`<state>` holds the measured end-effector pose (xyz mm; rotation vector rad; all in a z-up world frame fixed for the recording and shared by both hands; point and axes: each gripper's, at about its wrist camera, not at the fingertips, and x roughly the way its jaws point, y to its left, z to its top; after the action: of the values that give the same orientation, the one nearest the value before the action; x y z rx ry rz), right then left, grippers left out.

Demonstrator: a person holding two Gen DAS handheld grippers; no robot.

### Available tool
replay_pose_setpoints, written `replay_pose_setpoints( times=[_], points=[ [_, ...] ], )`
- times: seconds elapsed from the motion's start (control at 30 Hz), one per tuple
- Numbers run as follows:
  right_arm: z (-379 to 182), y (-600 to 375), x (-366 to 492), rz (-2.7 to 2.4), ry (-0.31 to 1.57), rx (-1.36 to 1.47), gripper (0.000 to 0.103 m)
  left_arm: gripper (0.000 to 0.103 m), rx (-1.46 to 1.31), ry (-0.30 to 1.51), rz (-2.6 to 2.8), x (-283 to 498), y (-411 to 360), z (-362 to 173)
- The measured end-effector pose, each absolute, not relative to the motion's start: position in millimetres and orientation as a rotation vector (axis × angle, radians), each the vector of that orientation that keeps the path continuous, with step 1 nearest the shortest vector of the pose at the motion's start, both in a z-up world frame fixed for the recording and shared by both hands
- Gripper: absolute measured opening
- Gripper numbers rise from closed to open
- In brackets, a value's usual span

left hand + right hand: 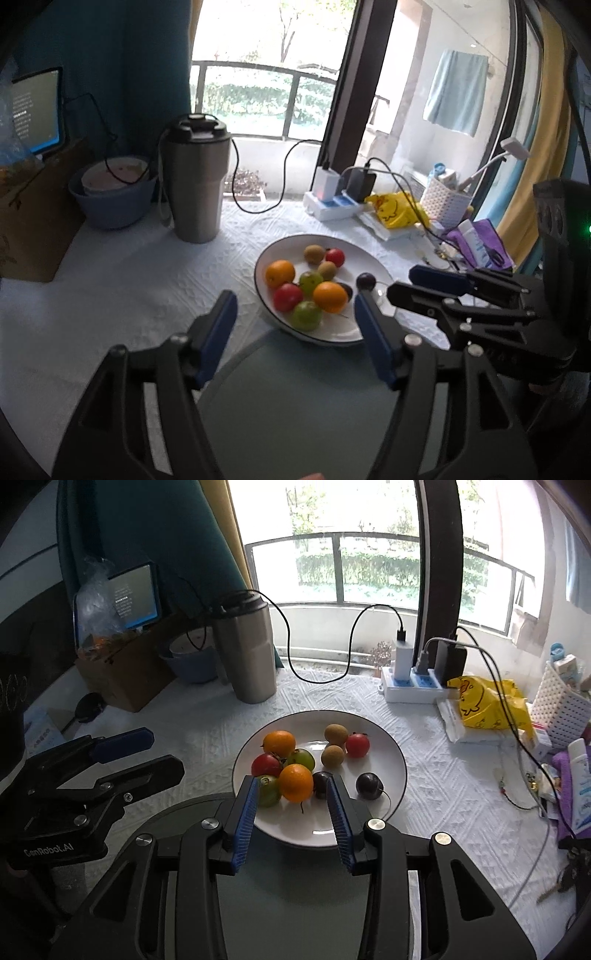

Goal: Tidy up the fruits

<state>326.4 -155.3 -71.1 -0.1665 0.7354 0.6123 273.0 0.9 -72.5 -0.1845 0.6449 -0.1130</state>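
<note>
A white plate with a dark rim sits on the white tablecloth and holds several fruits: two oranges, two red tomatoes, two green fruits, two brown kiwis and two dark plums. It also shows in the left wrist view. My right gripper is open and empty, just short of the plate's near rim, in line with the near orange. My left gripper is open and empty, left of the plate. A round grey-green plate lies under both grippers.
A steel tumbler stands behind the plate. A blue bowl, a cardboard box and a screen are at back left. A power strip with chargers and cables, a yellow bag and a white basket crowd the right.
</note>
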Motion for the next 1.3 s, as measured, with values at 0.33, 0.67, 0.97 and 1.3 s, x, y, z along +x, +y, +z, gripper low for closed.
replay_pose_setpoints(
  times=[0.33,0.67,0.97,1.3],
  points=[
    [-47.8,-166.0,287.0,0.596,0.671,-0.165,0.041,0.068,-0.163,0.598,-0.115,238.7,-7.3,-52.1],
    [-22.2,-177.3,246.9,0.569,0.597,-0.162,0.042,0.092,-0.146,0.535,-0.109,203.1,-13.2,-29.8],
    [6.8,-188.3,212.2,0.537,0.525,-0.143,0.056,0.093,-0.134,0.485,-0.097,170.0,-20.4,-2.8],
    [42.2,-198.8,177.7,0.483,0.448,-0.135,0.080,0.093,-0.139,0.457,-0.019,142.7,-17.0,28.6]
  ],
)
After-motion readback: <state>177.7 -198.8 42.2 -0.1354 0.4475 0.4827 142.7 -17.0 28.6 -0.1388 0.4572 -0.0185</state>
